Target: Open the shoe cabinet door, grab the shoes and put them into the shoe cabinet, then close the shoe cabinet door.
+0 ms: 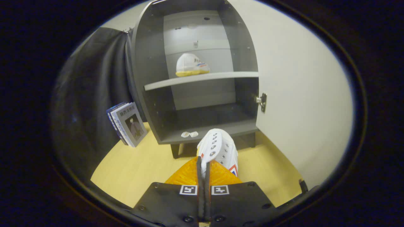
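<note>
A: Entry. Hand-held gripper (pixel 203 164): the two orange fingers (pixel 186 175) are drawn nearly together, pinching what looks like the upper edge of a white lace-up shoe (pixel 217 149). The shoe hangs just ahead of the fingertips, toe pointing toward the shoe cabinet (pixel 195 78).

B: Cabinet state?

A: Door (pixel 300 94) swung wide to the right, hinge (pixel 262 102) in sight. Second white shoe (pixel 191 65) already sits on the middle shelf (pixel 202 78). Bottom compartment holds only two small white scraps (pixel 189 134) near its front edge.

B: Risks, as I judge them: the grip is on thin material, not the sole. The shoe could swing or slip out while being carried forward.

A: Agreed. Also, the held shoe is low, about level with the cabinet's bottom board. If the shelf is the target, it must be lifted over the shelf's front lip; a low approach would knock the toe against that edge and twist it out of the pinch.

B: And on the shelf itself?

A: The first shoe sits left of centre. Setting the second too close could shove it back or tip it.

B: The books (pixel 127 123) leaning left of the cabinet?

A: Well apart from the path; small concern.

B: Door?

A: If the shoe is left overhanging the front, the door likely won't close flush.
</note>
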### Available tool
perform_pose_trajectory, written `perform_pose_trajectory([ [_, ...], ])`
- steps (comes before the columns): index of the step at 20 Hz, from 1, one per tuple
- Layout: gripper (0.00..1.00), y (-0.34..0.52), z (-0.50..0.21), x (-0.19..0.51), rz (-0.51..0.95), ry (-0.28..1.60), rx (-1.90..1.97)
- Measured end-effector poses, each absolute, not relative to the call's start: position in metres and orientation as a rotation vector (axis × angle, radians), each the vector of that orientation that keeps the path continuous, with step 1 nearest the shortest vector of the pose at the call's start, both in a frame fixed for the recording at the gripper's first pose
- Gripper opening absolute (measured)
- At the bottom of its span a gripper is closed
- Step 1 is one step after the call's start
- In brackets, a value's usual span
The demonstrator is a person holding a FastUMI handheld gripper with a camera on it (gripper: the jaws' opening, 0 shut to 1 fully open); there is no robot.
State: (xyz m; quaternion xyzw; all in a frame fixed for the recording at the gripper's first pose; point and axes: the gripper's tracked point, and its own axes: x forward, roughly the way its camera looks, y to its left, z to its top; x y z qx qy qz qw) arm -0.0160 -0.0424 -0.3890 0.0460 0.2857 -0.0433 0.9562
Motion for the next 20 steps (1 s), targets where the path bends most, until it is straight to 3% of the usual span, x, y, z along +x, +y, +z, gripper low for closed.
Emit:
perform_pose_trajectory([
  [10,0.02,-0.063,-0.243,0.041,-0.140,0.342,0.058],
  [20,0.02,-0.075,-0.181,0.159,-0.126,0.206,0.008],
])
